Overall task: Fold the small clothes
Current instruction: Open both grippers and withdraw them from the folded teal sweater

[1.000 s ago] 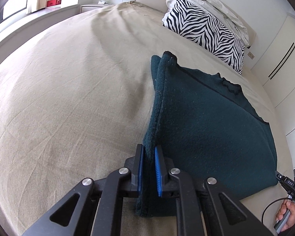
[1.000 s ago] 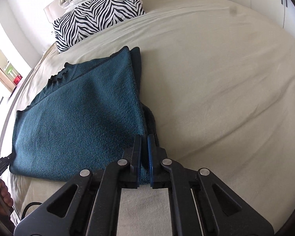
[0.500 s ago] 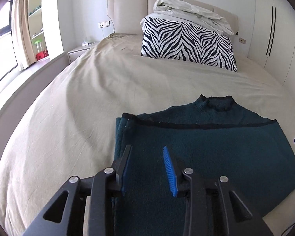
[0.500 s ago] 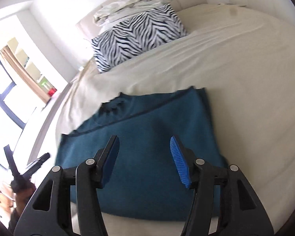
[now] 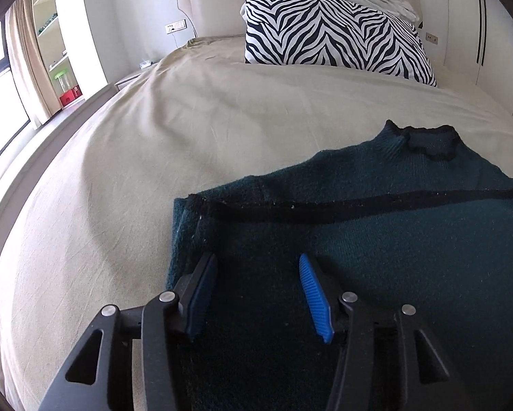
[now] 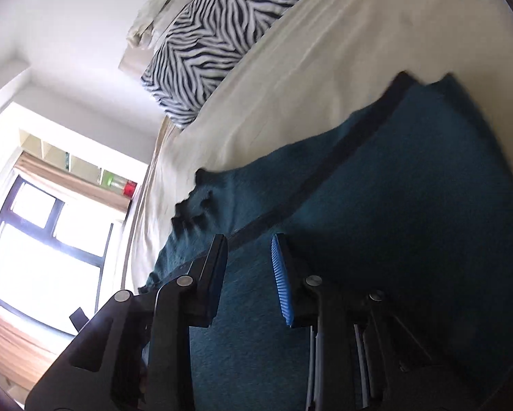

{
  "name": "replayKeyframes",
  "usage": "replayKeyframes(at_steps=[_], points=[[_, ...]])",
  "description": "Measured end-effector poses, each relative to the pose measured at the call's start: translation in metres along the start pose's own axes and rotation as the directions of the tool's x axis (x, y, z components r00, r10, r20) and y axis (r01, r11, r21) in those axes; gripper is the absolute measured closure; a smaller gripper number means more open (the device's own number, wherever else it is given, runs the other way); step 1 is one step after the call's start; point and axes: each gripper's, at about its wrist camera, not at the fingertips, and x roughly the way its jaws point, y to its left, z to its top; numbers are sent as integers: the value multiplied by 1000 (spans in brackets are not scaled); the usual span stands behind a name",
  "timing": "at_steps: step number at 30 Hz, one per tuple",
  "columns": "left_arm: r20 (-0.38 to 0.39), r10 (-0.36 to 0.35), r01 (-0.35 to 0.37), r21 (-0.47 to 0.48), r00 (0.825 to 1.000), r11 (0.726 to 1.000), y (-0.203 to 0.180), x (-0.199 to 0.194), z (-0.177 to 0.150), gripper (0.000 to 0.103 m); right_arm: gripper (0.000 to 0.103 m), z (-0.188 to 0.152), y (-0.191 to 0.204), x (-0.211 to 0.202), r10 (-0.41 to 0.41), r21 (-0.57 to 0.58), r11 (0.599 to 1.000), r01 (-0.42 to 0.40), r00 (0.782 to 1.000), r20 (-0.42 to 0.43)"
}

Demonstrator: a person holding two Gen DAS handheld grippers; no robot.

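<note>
- One bed (image 5: 126,178), covered in smooth beige sheet, faintly creased.
- One zebra-striped pillow (image 5: 328,34) set at the headboard, rumpled pale bedding on top.
- One dark teal knit sweater (image 5: 410,239), fuzzy, black-trimmed, laid folded flat on the bed.
- Left tool (image 5: 256,294) angled down over the sweater, jaws opening, nothing gripped.
- Right tool (image 6: 249,274) rolled sideways over the sweater, jaws closing, nothing pinched.
</note>
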Motion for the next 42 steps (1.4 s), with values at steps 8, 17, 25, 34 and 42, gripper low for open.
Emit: replayKeyframes(at_steps=[8, 17, 25, 34, 42], points=[[18, -10, 10, -10, 1000, 1000, 0, -2, -4, 49, 73, -13, 12, -61, -25, -4, 1000, 25, 998, 61], [28, -29, 30, -19, 999, 999, 3, -4, -8, 49, 73, -165, 116, -6, 87, -293, 934, -206, 924, -373], [36, -41, 42, -25, 999, 999, 5, -4, -9, 49, 78, -131, 25, -44, 84, -91, 990, -105, 976, -203], [3, -60, 60, -72, 998, 996, 8, -32, -12, 49, 73, -96, -32, -145, -95, 51, 995, 90, 991, 96], [-58, -151, 149, -40, 987, 988, -18, -82, -73, 49, 61, -142, 49, -95, 71, -151, 985, -86, 992, -104]])
